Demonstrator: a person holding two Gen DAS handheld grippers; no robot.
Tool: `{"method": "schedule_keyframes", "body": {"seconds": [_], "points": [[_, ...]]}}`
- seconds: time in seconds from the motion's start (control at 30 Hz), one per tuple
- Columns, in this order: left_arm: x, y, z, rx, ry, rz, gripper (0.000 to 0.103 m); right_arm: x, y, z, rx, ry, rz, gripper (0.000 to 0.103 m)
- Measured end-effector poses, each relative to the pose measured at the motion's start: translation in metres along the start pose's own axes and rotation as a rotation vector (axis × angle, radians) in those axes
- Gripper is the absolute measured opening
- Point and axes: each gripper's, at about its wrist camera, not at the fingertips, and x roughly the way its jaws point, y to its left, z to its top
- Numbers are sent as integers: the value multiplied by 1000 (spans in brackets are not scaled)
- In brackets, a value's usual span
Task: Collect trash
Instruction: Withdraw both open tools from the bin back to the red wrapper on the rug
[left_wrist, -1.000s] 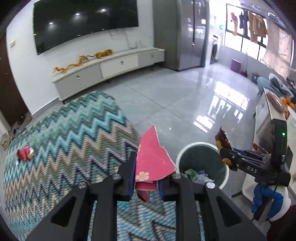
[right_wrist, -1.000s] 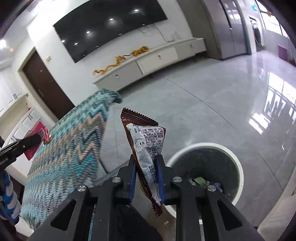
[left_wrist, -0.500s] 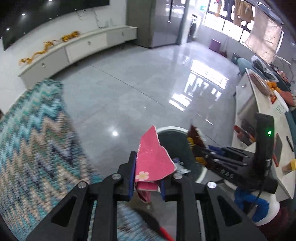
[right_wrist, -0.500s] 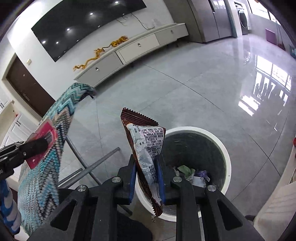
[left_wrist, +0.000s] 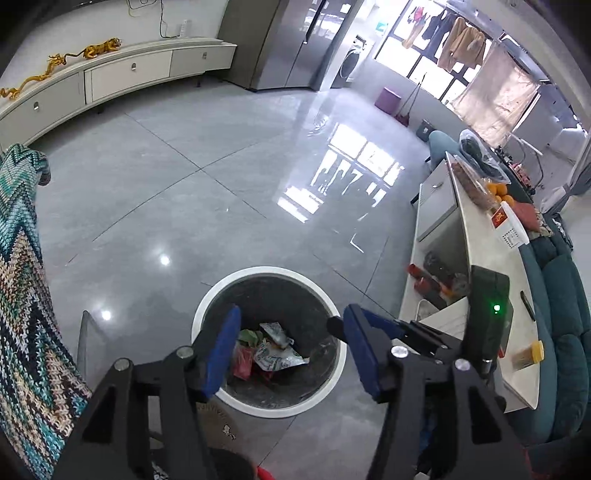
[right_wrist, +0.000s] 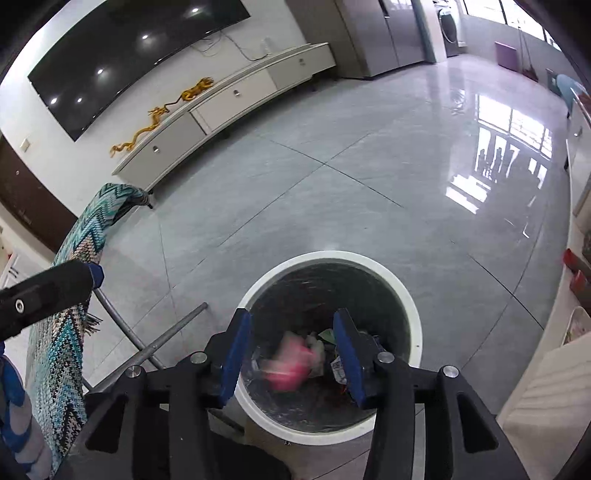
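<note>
Right now both of my tongs hang over the white-rimmed bin (left_wrist: 207, 314) on the grey floor. The left gripper (left_wrist: 291, 350) is opening with nothing between its blue pads; the right gripper (right_wrist: 291, 354) is opening too, also empty. Wrappers (left_wrist: 273, 350) already lie at the bottom of the bin, so I judge this drop finished; whether more trash waits elsewhere I cannot tell. My right camera catches a blurred pink scrap (right_wrist: 290, 363) inside the bin, apparently falling, which the left does not show. My left camera alone shows the cluttered counter (left_wrist: 476, 254) beside the bin.
</note>
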Motion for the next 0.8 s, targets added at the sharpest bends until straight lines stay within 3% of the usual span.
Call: {"method": "schedule_keyframes", "body": {"seconds": [0.2, 0.4, 0.67, 0.8], "points": [[-6, 4, -4, -9, -10, 64, 56, -7, 1, -1, 9, -10, -12, 44], [-35, 26, -11, -26, -65, 228, 56, -14, 21, 3, -24, -29, -4, 44], [-110, 68, -26, -113, -215, 434, 57, -31, 58, 8, -99, -63, 25, 44], [-147, 85, -36, -154, -288, 508, 68, -42, 85, 12, -148, -86, 48, 44]]}}
